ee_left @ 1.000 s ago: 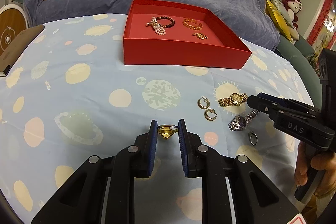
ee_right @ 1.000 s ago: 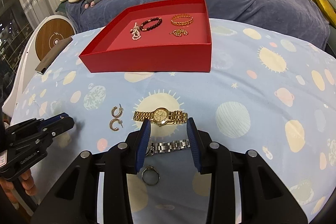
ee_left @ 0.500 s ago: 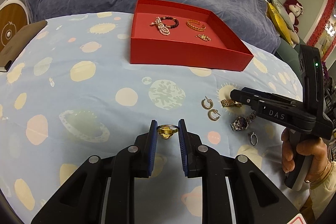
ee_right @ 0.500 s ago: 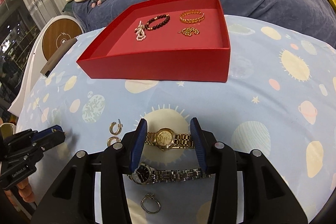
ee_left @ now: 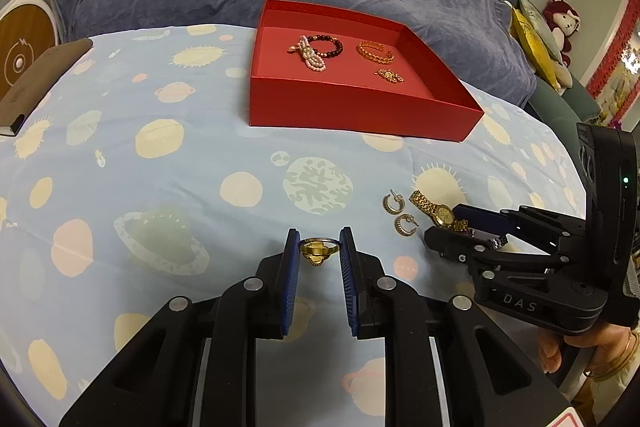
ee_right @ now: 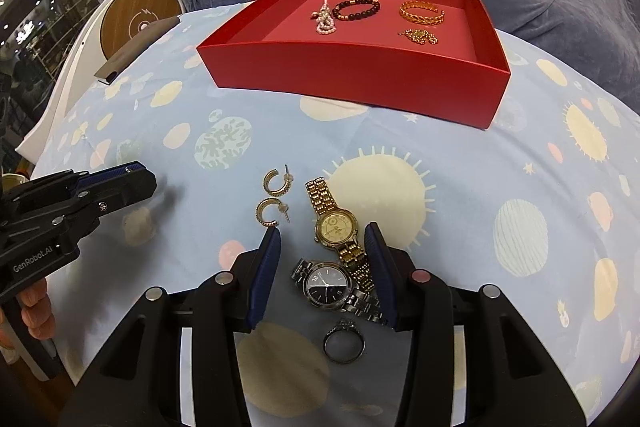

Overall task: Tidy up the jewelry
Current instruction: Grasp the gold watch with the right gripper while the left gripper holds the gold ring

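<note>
Left gripper (ee_left: 319, 247): narrow, pinching a gold ring (ee_left: 319, 251) by its band, held above the cloth (ee_left: 160, 187), well in front of the box (ee_left: 360, 111).
Right gripper (ee_right: 322, 247): wide, holding nothing; its fingers straddle the gold watch (ee_right: 335, 225) and silver watch (ee_right: 326, 285), in front of the box.
Box: red, open-topped; inside lie a pearl piece (ee_left: 310, 55), a dark bead bracelet (ee_left: 330, 45), a gold bangle (ee_left: 375, 51) and a small gold chain (ee_left: 389, 75).
Gold watch: on the cloth, strap running toward the box. Probably the heaviest piece here; the metal links are floppy and slick, so the strap will likely sag. Best taken across the stiff case, not the band.
Silver watch: just behind the gold one, touching or overlapping its strap; the two may drag together.
Hoops (ee_right: 274, 199): two, left of the gold watch; light, thin, with posts that could snag.
Silver ring (ee_right: 344, 341): farthest from the box, between the right gripper's arms; tiny, hard, likely to skid.
Gold ring: light and rigid; a small slip could drop it.
</note>
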`<move>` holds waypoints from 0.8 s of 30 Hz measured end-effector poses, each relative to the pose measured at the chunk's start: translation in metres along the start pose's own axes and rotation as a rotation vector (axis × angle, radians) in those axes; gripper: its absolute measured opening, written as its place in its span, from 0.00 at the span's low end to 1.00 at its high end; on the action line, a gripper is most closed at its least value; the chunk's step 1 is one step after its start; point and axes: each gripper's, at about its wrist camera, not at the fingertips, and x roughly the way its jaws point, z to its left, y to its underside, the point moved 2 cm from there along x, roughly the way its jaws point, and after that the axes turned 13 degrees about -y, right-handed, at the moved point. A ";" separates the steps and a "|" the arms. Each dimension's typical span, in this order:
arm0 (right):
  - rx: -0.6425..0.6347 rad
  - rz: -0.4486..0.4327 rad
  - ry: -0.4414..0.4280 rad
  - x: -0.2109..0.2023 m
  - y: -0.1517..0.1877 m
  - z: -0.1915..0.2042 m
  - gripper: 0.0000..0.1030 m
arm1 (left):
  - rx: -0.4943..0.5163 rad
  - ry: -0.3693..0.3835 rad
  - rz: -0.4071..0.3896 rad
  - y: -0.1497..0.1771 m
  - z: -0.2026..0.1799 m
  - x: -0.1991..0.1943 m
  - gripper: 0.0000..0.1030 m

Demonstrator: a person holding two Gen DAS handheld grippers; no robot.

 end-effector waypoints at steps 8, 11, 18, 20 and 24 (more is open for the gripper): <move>-0.021 0.003 0.043 0.001 -0.002 -0.004 0.24 | -0.007 0.004 0.000 -0.002 0.002 0.000 0.17; -0.024 0.007 0.045 -0.001 -0.001 -0.004 0.23 | -0.012 0.003 0.005 -0.003 0.003 0.001 0.17; -0.021 -0.009 0.052 -0.007 0.001 -0.002 0.22 | -0.005 0.006 0.000 -0.003 0.001 0.000 0.17; -0.017 -0.022 0.049 -0.011 0.000 -0.002 0.22 | -0.004 0.009 -0.003 -0.003 -0.001 -0.001 0.17; -0.012 -0.059 0.045 -0.025 -0.002 -0.001 0.22 | -0.004 0.014 -0.012 -0.006 -0.003 -0.003 0.17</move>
